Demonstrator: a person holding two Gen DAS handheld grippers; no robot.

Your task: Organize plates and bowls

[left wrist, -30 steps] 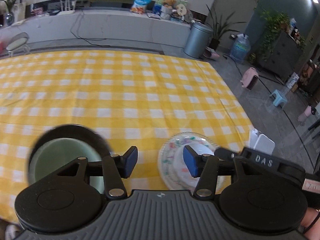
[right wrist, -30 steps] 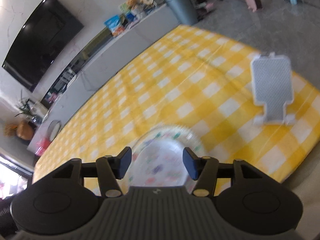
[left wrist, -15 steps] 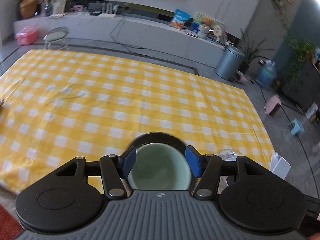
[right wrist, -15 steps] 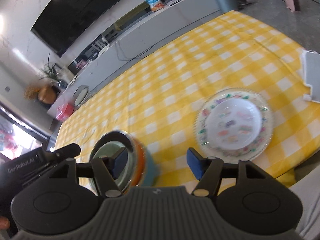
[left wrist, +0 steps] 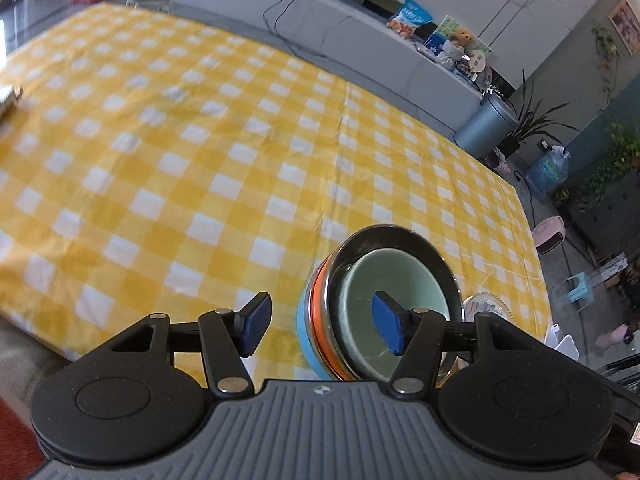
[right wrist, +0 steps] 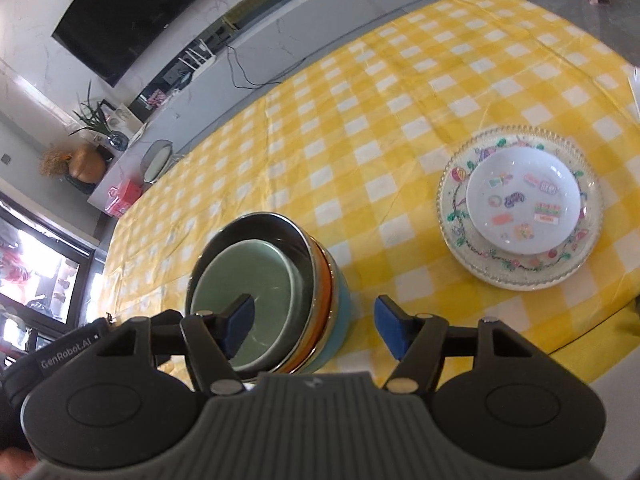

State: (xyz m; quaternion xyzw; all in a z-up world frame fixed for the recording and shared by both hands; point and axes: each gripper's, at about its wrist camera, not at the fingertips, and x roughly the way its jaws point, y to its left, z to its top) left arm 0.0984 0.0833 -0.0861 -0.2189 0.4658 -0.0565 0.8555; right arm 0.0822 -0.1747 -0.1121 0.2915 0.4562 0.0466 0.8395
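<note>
A stack of nested bowls (right wrist: 272,292) stands near the table's front edge: pale green bowl inside a steel one, on orange and light blue bowls. It also shows in the left wrist view (left wrist: 384,300). A white patterned plate (right wrist: 524,200) lies on a larger clear floral plate (right wrist: 520,268) to its right; its rim (left wrist: 486,304) shows behind the bowls. My left gripper (left wrist: 320,326) is open and empty, its right fingertip over the bowls. My right gripper (right wrist: 316,326) is open and empty, its left fingertip over the green bowl.
The table wears a yellow and white checked cloth (left wrist: 224,152). A white object (right wrist: 636,84) lies at the table's right edge. A counter (left wrist: 360,40) with snack bags runs behind the table, a grey bin (left wrist: 486,124) beside it.
Both views have swung left. The bowl stack now sits to the right in the left wrist view, and at left centre in the right wrist view. Both grippers stayed open.
</note>
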